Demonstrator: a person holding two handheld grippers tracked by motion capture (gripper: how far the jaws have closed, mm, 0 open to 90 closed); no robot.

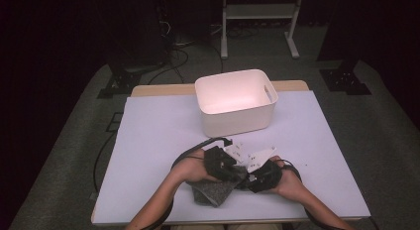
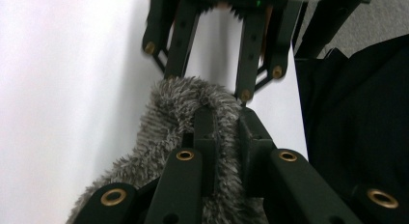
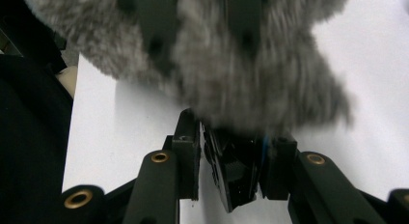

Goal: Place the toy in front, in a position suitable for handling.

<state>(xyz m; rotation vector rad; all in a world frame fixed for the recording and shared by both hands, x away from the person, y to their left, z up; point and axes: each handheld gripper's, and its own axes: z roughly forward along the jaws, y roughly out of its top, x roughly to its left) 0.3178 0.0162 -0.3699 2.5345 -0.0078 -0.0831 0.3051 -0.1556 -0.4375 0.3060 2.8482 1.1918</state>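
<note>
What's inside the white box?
The white box looks empty: its bare pale inside walls and part of its floor show in the high view. The near wall hides the front strip of the floor.

- The white bin (image 1: 236, 102) stands at the table's (image 1: 148, 141) far edge, right of its middle, blocking passage there.
- The left half of the table is bare, from far edge to near edge.
- A bare strip runs between the bin and the right edge.
- Near the front edge, the grey fuzzy cloth (image 1: 214, 190) and both grippers, left gripper (image 1: 236, 174) and right gripper (image 1: 243, 183), crowd the middle.
</note>
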